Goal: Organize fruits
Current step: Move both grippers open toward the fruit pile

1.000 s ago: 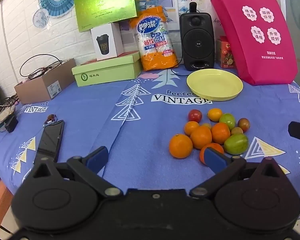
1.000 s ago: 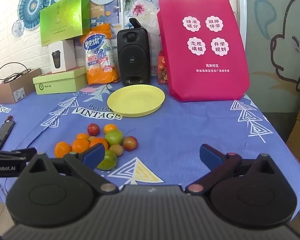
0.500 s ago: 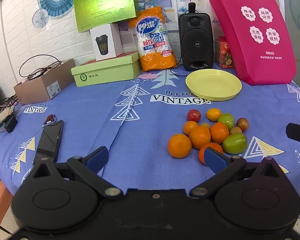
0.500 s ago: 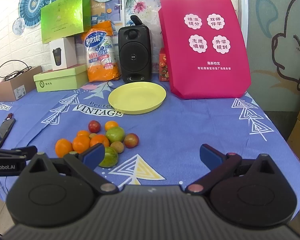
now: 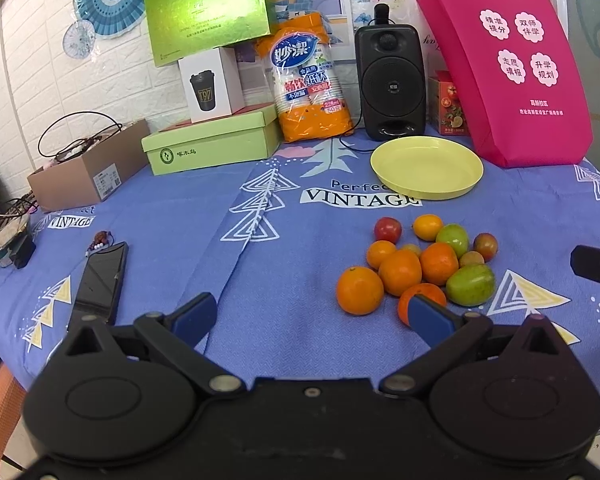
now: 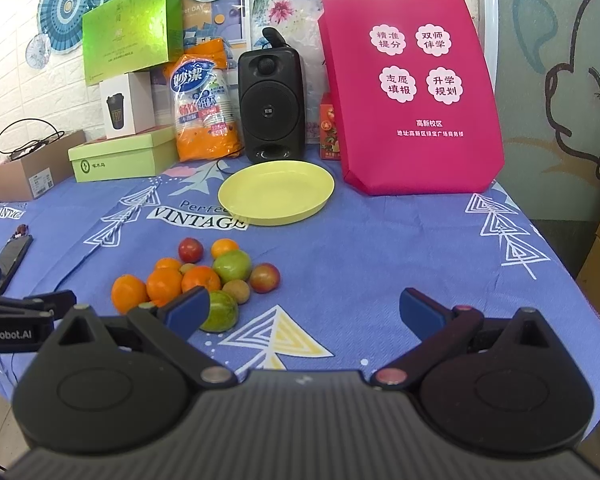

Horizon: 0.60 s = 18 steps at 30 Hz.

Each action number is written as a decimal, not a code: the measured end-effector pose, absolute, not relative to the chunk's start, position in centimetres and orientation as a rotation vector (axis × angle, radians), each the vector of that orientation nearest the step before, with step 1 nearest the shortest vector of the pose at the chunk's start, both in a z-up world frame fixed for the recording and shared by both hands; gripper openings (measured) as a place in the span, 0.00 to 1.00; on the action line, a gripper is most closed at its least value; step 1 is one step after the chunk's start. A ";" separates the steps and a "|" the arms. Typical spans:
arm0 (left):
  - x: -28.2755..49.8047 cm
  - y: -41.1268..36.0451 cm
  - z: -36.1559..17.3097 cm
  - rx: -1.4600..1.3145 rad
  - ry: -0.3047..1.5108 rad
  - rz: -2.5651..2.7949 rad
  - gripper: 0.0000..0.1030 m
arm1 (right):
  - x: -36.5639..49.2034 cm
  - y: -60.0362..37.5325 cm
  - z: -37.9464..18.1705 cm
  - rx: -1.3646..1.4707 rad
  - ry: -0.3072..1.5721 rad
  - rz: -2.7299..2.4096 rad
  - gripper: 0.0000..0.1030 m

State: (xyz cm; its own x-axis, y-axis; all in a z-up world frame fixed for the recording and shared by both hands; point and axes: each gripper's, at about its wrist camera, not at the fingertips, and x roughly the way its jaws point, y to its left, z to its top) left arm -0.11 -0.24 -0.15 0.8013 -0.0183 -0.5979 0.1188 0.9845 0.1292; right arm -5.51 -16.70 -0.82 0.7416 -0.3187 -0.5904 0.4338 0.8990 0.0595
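Observation:
A cluster of fruits [image 5: 420, 264] lies on the blue tablecloth: several oranges, green ones, small red and brown ones. The same fruits [image 6: 204, 280] show in the right wrist view. Behind them sits an empty yellow plate [image 5: 427, 172], also seen as the yellow plate [image 6: 276, 192] from the right. My left gripper [image 5: 312, 316] is open, low and in front of the pile, its right finger overlapping the nearest orange [image 5: 420, 298]. My right gripper [image 6: 304, 310] is open to the right of the pile, its left finger in front of a green fruit [image 6: 222, 312].
A black speaker [image 5: 392, 80], a pink bag [image 5: 512, 76], green boxes [image 5: 212, 144], a pack of paper cups [image 5: 308, 88] and a cardboard box [image 5: 84, 172] line the back. A phone [image 5: 100, 280] lies at the left. The table edge is close below both grippers.
Both grippers have crept slightly forward and upward; the fruits and plate sit a little lower in view. Nothing was grasped and the fruits have not moved.

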 end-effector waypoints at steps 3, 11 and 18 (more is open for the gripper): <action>-0.2 -0.3 -0.2 0.167 0.635 -0.077 1.00 | -5.5 -16.7 -0.8 0.199 0.609 -0.414 1.00; -0.3 -0.5 -0.1 0.190 0.614 -0.141 1.00 | -5.6 -16.4 -0.9 0.206 0.604 -0.403 1.00; 1.3 1.0 -0.7 0.144 0.708 -0.169 1.00 | -5.7 -17.1 -1.3 0.279 0.587 -0.314 1.00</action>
State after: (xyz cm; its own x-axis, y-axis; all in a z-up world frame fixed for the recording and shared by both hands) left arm 1.27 1.02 -0.71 0.7470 -0.1054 -0.6564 0.2029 0.9764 0.0741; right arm -5.66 -17.12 -1.26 0.7876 -0.2094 -0.5795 0.3660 0.9156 0.1666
